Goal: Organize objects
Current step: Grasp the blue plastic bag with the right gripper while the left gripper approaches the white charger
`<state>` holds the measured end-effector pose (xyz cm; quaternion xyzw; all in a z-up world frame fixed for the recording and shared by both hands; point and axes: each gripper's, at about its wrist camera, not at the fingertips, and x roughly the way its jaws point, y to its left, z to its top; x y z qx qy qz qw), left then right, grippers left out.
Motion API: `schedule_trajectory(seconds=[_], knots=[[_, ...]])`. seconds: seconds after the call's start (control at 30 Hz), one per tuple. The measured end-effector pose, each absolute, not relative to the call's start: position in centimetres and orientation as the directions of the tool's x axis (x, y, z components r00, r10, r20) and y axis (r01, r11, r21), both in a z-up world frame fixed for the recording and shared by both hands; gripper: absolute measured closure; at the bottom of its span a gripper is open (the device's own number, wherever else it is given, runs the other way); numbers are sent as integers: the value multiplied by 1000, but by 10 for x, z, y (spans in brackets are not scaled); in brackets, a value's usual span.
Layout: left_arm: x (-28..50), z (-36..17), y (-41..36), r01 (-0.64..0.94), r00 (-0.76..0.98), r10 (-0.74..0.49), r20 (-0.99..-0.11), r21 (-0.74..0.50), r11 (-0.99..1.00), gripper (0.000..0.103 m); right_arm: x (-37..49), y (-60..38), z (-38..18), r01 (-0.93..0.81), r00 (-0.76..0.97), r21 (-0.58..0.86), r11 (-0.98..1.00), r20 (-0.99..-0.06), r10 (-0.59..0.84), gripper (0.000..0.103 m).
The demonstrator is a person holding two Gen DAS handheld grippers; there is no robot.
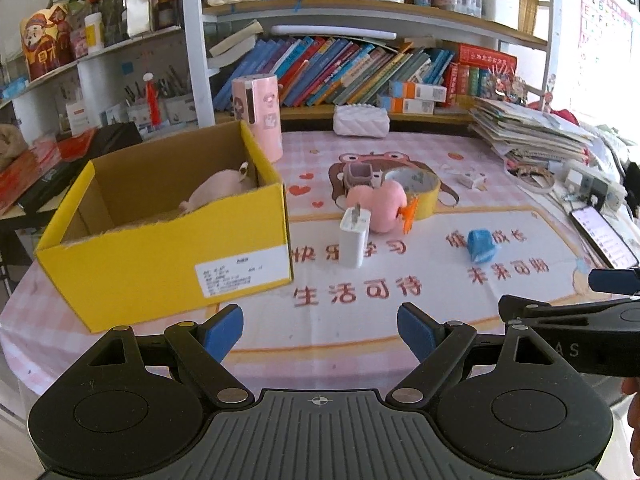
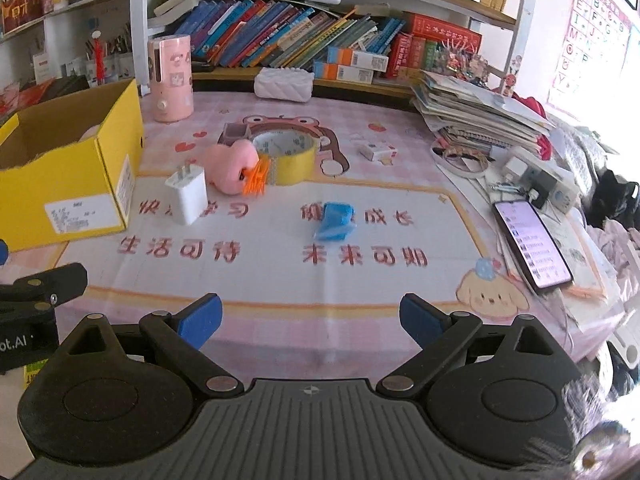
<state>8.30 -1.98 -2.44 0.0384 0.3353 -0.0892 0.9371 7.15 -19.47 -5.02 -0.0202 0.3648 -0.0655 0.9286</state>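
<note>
We hold both grippers low over the near edge of the table [image 1: 400, 152], side by side and both empty. The left gripper [image 1: 320, 330] has its jaws spread wide with nothing between them, and so does the right gripper [image 2: 311, 322]. Each shows at the edge of the other's view.

Between our fingertips and the loose things lies a broad bare stretch of the printed mat, open room to move forward. On the left the yellow box [image 1: 168, 256] stands with its top open, its near corner close to the left gripper; inside we see something pale pink [image 1: 218, 196], but we cannot tell what it is. The right side of the table is hemmed in by a lit phone [image 2: 532, 240], a paper stack [image 2: 476, 116] and a power strip [image 2: 540, 184]. The far edge is bounded by the bookshelf.

Counting what lies loose on the mat:
- one white charger [image 1: 354, 238], standing upright just right of the box
- one pink toy [image 1: 378, 206] with an orange piece, just behind the charger
- one roll of yellow tape [image 1: 416, 192], touching the toy
- one small grey cup [image 1: 358, 176] behind the toy
- one blue wrapped piece [image 1: 480, 246], apart to the right
- one small white packet [image 2: 376, 150] further back

A pink tumbler [image 1: 260, 114] stands behind the box.
</note>
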Motion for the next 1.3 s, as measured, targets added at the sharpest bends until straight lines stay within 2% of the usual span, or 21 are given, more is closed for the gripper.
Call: schedule_trajectory(seconds=[0.3,0.53,0.73,0.87,1.07,1.23,1.3], knots=[[116,-28,-43,168,754,-127,-644,2,986,16,116,-220,-51,65,728,-67,996,-680,-94,10],[136,-34,-60,132,741,-88,-666,16,991,16,150,-244,-60,60,702,-24,998,-709,-59,25],[149,-37,-72,112,731,-60,-680,33,993,17,182,-261,-76,60,653,10,998,-757,-32,25],[155,-37,-81,113,731,-49,-681,50,992,16,203,-269,-85,64,626,28,998,-780,-18,31],[161,-37,-91,107,732,-30,-681,71,992,17,227,-279,-99,58,575,61,996,-818,17,44],[167,-37,-95,92,731,-17,-682,74,993,17,236,-280,-107,14,550,82,997,-833,61,67],[170,-38,-97,91,729,-17,-684,72,993,17,237,-278,-107,-22,550,64,998,-833,66,70]])
